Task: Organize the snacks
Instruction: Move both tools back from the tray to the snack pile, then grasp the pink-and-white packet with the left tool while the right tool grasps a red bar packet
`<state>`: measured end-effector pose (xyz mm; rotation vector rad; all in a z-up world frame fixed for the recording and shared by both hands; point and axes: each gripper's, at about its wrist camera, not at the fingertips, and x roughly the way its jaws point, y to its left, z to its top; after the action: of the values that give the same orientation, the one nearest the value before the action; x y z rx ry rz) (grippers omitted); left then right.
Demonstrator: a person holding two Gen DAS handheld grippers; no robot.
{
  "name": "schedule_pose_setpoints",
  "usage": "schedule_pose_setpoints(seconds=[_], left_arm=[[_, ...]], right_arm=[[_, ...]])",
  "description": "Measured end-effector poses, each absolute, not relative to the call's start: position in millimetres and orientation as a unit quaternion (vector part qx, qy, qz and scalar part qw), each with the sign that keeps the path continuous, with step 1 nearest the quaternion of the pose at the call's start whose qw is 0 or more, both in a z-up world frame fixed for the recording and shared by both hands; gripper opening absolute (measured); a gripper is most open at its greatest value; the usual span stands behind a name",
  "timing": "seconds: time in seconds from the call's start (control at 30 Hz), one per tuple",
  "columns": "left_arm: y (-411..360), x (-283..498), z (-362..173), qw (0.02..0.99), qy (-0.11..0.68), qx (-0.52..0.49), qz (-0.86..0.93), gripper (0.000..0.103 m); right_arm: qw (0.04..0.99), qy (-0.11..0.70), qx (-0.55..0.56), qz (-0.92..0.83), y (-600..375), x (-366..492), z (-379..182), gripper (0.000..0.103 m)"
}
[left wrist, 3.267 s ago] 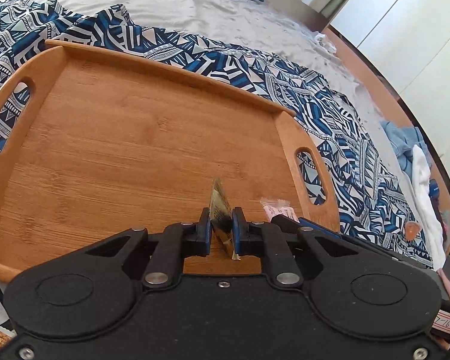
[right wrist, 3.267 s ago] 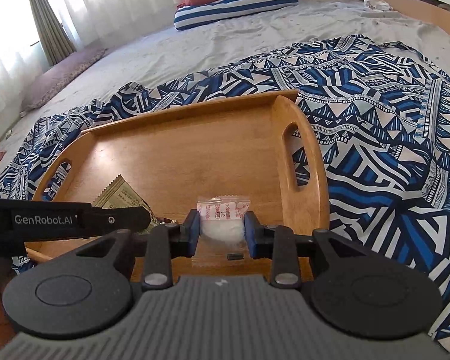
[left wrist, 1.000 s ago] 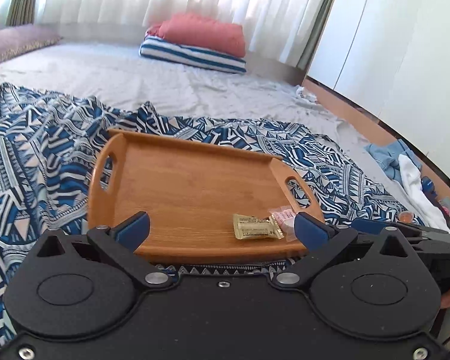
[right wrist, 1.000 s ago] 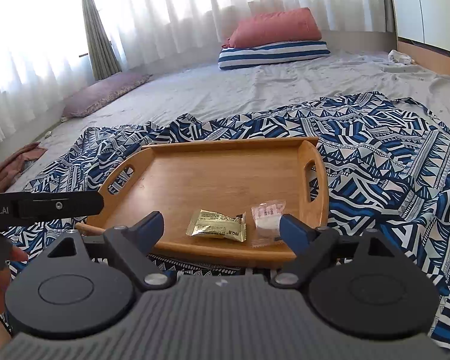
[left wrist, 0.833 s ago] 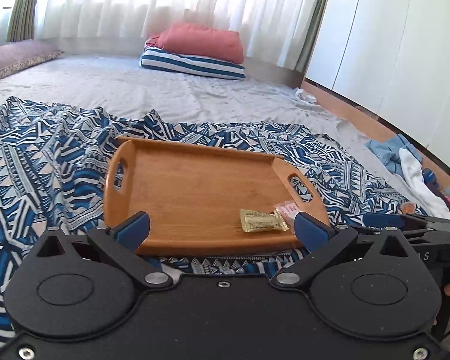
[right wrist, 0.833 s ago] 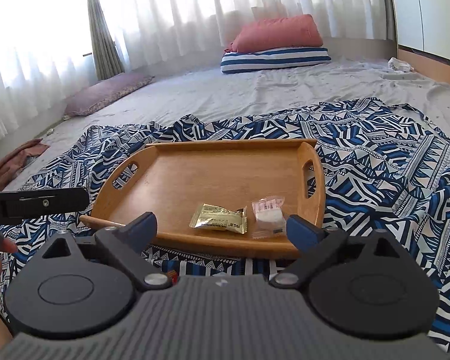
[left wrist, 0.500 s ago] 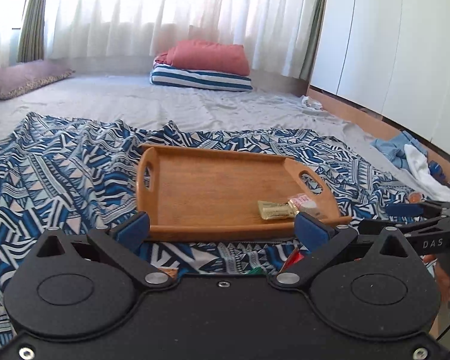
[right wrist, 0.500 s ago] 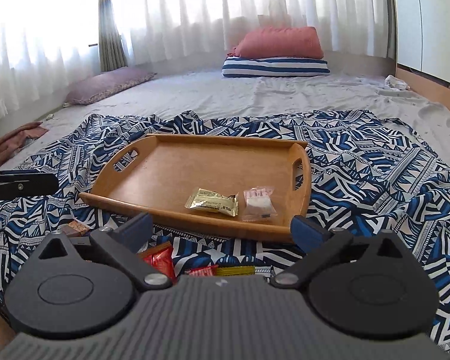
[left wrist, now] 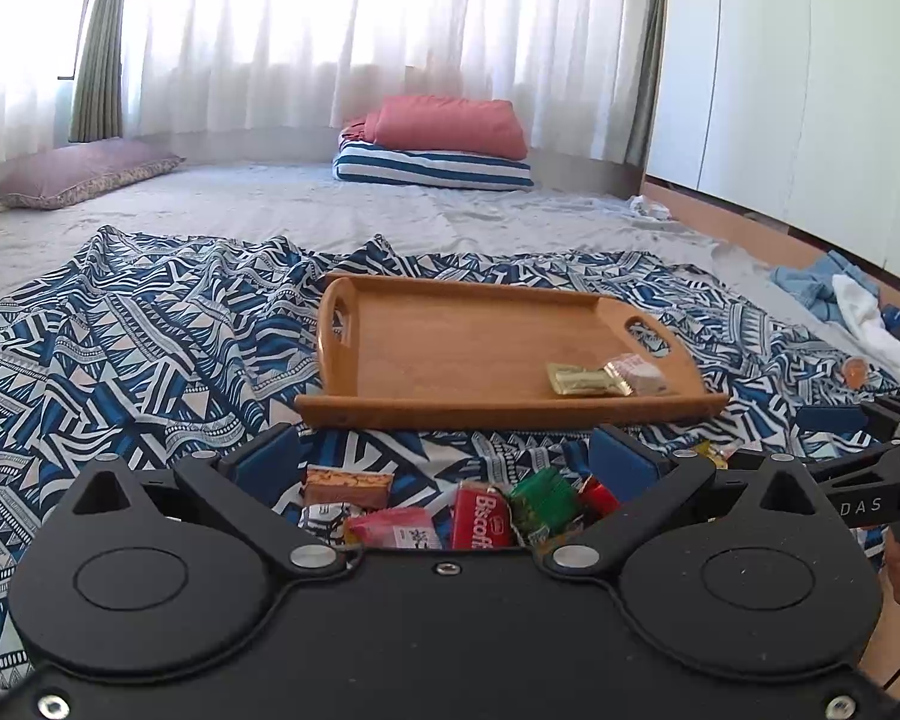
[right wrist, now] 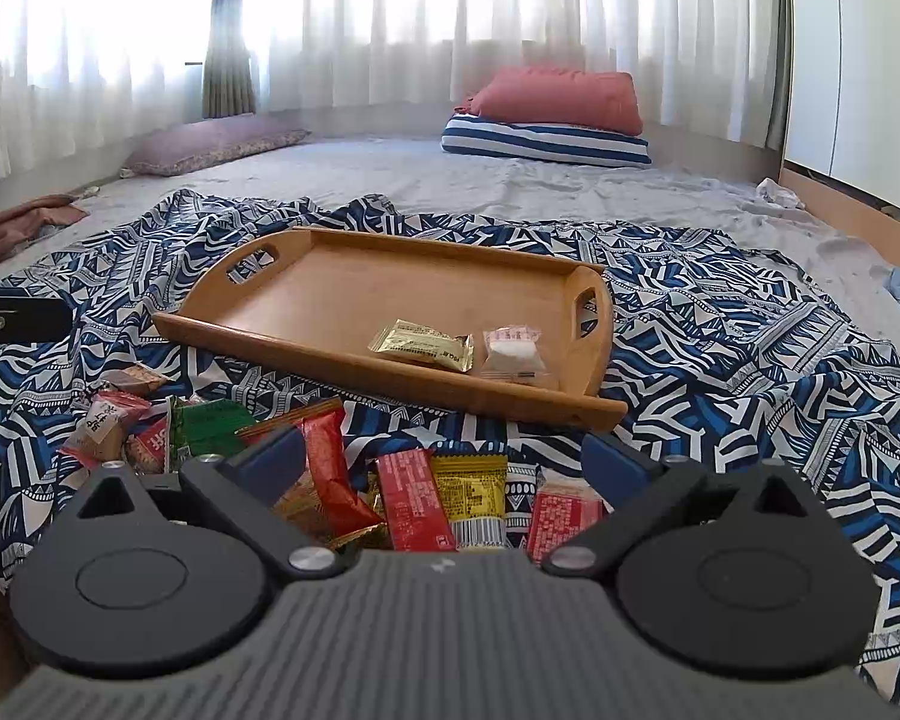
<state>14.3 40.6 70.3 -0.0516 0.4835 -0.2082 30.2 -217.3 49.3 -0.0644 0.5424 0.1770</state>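
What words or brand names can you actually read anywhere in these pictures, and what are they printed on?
"Biscoff": on the red wrapper in the snack pile, left wrist view.
"DAS": on the black arm of the other hand-held gripper at the right edge of that view.
"OFF": on the same red wrapper in the right wrist view; the rest is hidden.
Print on the gold packet, the clear packet and the other wrappers is too small to read.

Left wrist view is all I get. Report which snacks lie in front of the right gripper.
Observer: A yellow packet with a barcode lies there, with a red packet against its left side.
Operator: Say whether that gripper holds anything.
Observer: No. The right gripper is wide open with nothing pinched.
Operator: Now scan the far left.
Observer: A brown cloth lies crumpled there.
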Motion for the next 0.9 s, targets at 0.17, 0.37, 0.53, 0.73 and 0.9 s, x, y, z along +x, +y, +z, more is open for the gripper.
schedule_pose_setpoints(seconds=[0.17, 0.37, 0.53, 0.73, 0.9], left_arm=[[38, 13, 60, 0.961, 0.255, -0.038, -0.097, 0.103], [36, 14, 43, 0.957, 0.278, -0.030, -0.072, 0.103], [30, 13, 32, 0.960, 0.278, 0.011, -0.046, 0.095], [23, 16, 25, 0.958, 0.282, 0.036, -0.047, 0.083], [24, 22, 18, 0.953, 0.299, 0.020, -0.044, 0.072]], right_arm=[[0.960, 0.261, -0.038, 0.094, -211, 23, 40, 0.103], [0.958, 0.267, -0.043, 0.091, -208, 23, 33, 0.103], [0.961, 0.262, -0.036, 0.078, -210, 22, 30, 0.103], [0.964, 0.255, -0.043, 0.069, -209, 18, 25, 0.098], [0.961, 0.263, -0.045, 0.069, -207, 19, 20, 0.093]])
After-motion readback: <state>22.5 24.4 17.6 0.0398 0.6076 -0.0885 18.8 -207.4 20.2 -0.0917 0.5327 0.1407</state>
